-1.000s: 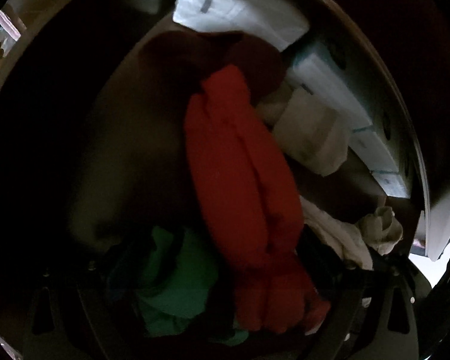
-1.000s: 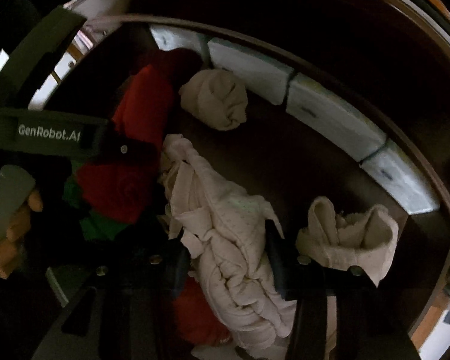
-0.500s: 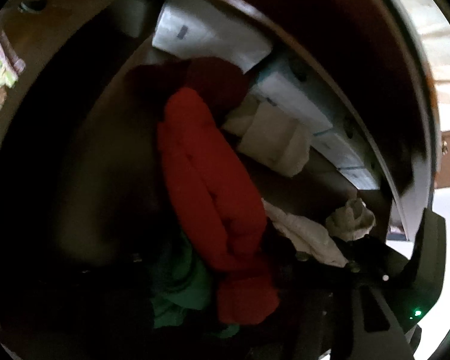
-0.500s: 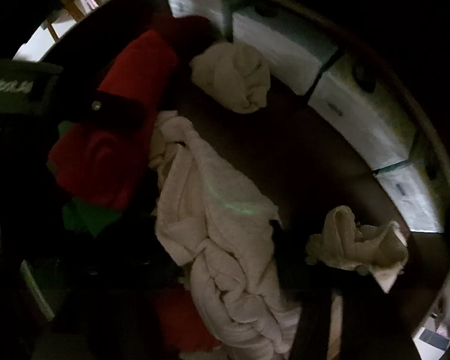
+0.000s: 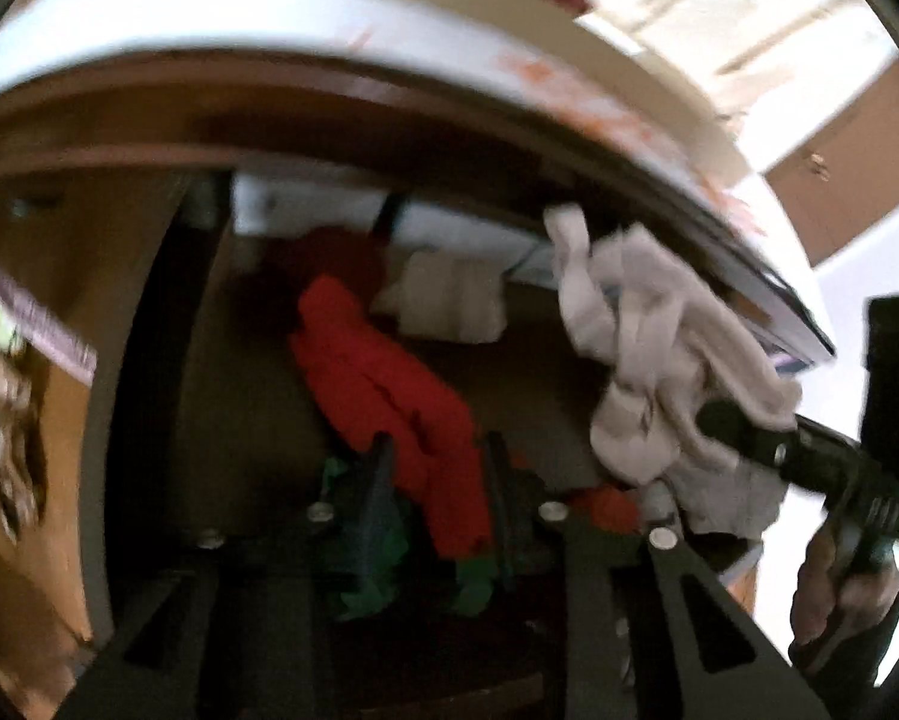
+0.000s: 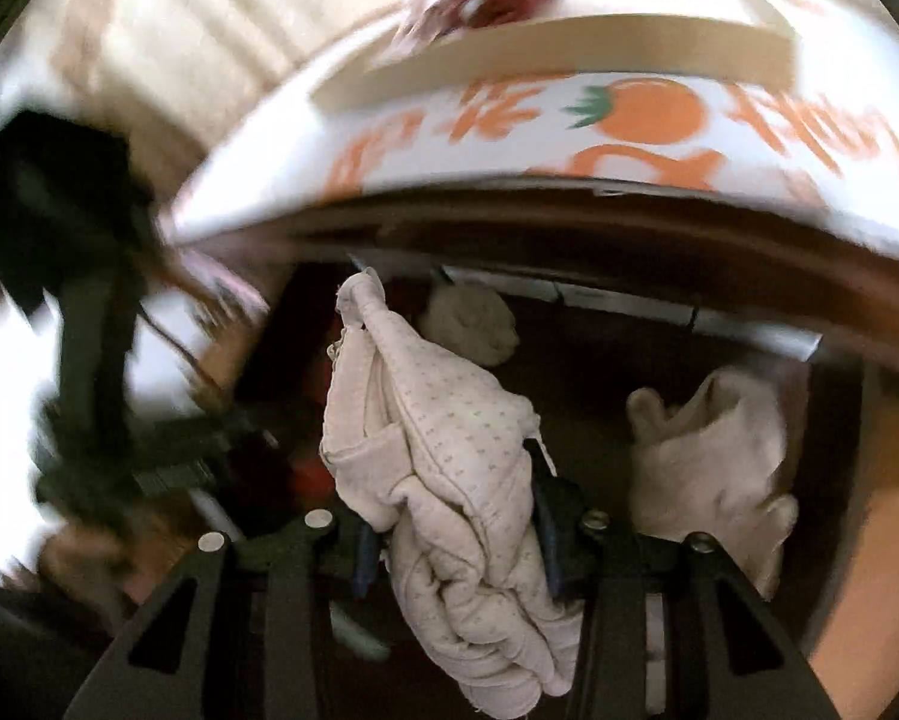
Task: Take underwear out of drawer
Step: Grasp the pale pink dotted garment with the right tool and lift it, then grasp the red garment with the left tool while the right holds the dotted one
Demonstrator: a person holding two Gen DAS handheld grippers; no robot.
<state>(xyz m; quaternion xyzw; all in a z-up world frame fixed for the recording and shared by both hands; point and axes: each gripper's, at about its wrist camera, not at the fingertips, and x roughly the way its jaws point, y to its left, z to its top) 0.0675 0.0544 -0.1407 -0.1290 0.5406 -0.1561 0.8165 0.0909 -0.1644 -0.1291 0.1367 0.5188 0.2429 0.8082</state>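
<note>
The brown wooden drawer [image 5: 239, 360] lies open below both grippers. My left gripper [image 5: 440, 480] is shut on a red piece of underwear [image 5: 383, 384], with a green garment [image 5: 377, 576] bunched under its fingers. To the right in the left wrist view, a cream piece of underwear [image 5: 653, 360] hangs lifted above the drawer. In the right wrist view that dotted cream underwear [image 6: 437, 420] sits between the fingers of my right gripper [image 6: 455, 516]. Its jaws are closing, and the pads press on the cloth.
Two more cream rolled pieces [image 6: 473, 324] [image 6: 707, 450] lie in the drawer. White packs [image 5: 305, 204] line its back wall. A white box with orange print [image 6: 629, 114] sits on top, just above the drawer opening. A person's hand [image 5: 833, 588] holds the right gripper.
Both grippers have risen from deep in the dark drawer into the light. The left jaws went from open to shut on the red underwear. The cream underwear has come up with the right gripper.
</note>
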